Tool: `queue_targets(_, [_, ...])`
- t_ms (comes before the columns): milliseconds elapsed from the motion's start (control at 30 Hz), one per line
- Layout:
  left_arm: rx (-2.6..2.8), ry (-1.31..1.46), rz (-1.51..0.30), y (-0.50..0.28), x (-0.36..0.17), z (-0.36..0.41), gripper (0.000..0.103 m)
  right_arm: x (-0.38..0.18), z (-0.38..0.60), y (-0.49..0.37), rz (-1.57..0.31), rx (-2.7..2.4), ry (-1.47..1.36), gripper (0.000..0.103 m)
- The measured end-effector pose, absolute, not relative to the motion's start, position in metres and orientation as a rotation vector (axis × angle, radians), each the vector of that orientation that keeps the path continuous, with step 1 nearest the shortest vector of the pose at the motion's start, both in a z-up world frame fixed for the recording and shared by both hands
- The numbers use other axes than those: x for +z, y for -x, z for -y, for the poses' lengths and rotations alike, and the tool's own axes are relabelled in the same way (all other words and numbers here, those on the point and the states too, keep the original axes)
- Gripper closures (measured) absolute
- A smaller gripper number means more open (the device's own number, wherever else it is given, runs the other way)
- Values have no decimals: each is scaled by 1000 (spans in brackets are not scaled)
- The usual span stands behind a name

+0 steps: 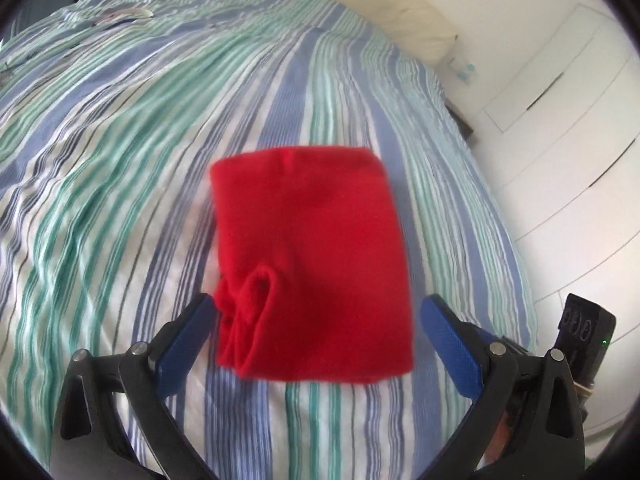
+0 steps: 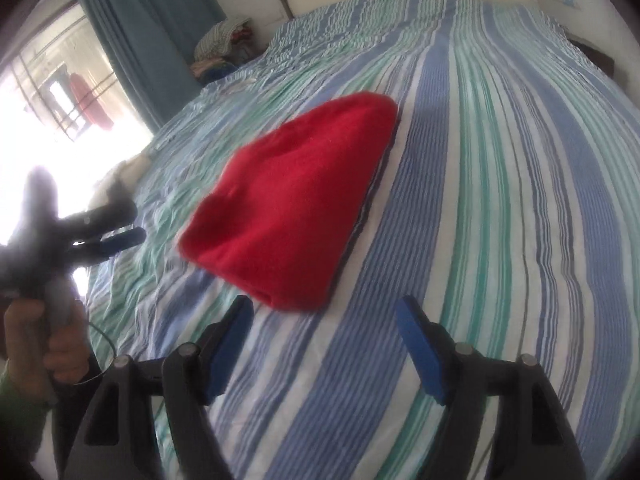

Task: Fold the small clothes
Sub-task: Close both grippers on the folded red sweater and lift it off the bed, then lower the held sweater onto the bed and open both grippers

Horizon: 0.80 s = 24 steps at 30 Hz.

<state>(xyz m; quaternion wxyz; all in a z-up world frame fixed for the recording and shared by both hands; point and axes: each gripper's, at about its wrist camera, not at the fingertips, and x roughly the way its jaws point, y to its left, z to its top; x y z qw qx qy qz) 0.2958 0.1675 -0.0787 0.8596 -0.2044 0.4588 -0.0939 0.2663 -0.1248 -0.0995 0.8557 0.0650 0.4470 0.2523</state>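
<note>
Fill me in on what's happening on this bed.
A person with a two-finger gripper in each hand is folding small clothes on a striped bedsheet. A red garment lies there as a compact, roughly rectangular bundle, so it looks already folded. Neither gripper holds it: the left gripper hangs open just above its near edge, and the right gripper is open too, a little short of it.

left gripper point(image 1: 316, 312): jaws spread wide, nothing between them | right gripper point(image 2: 324, 312): jaws spread wide, nothing held | left hand point(image 2: 44, 344): grips handle, far left
</note>
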Motion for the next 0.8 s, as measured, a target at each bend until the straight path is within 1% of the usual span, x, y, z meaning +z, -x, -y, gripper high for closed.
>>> queue_targets(33, [-162, 390, -990, -312, -87, -169, 1, -96, 119, -279, -924, 545, -158, 20])
queue_targets(100, [-73, 298, -1046, -337, -110, -173, 1, -96, 104, -310, -922, 566, -178, 17])
queue_targets(200, [-12, 259, -1133, -352, -145, -184, 1, -115, 95, -358, -985, 535, -236, 17])
queue_targets(300, [-74, 314, -1129, -355, -155, -183, 1, -155, 96, -400, -1116, 486, -361, 17])
queue_targets(333, [-103, 328, -1125, -357, -157, -180, 1, -168, 96, -408, -1148, 480, -404, 15])
queue_targets(367, [-147, 357, -1126, -360, -160, -177, 1, -176, 95, -413, -1149, 502, -447, 15])
queue_targets(400, [-188, 387, -1134, -362, -163, -173, 4, -178, 91, -415, -1126, 544, -475, 25])
queue_targets(433, [-209, 386, -1141, -363, -167, -168, 29, -179, 85, -417, -1126, 603, -499, 59])
queue_targets(467, [-239, 380, -1140, -364, -166, -164, 64, -182, 78, -417, -1148, 603, -490, 66])
queue_targets(500, [-276, 411, -1144, -366, -163, -161, 73, -178, 72, -415, -1141, 570, -442, 68])
queue_targets(533, [-282, 426, -1143, -366, -155, -158, 78, -171, 66, -412, -1124, 551, -381, 72])
queue_targets(567, [-286, 417, -1123, -367, -142, -156, 79, -160, 60, -409, -1102, 540, -326, 73])
queue_targets(667, [-339, 381, -1023, -369, -90, -146, 79, -113, 56, -402, -997, 567, -257, 75])
queue_targets(800, [-399, 378, -878, -370, -9, -139, 79, -30, 69, -399, -841, 594, -234, 75])
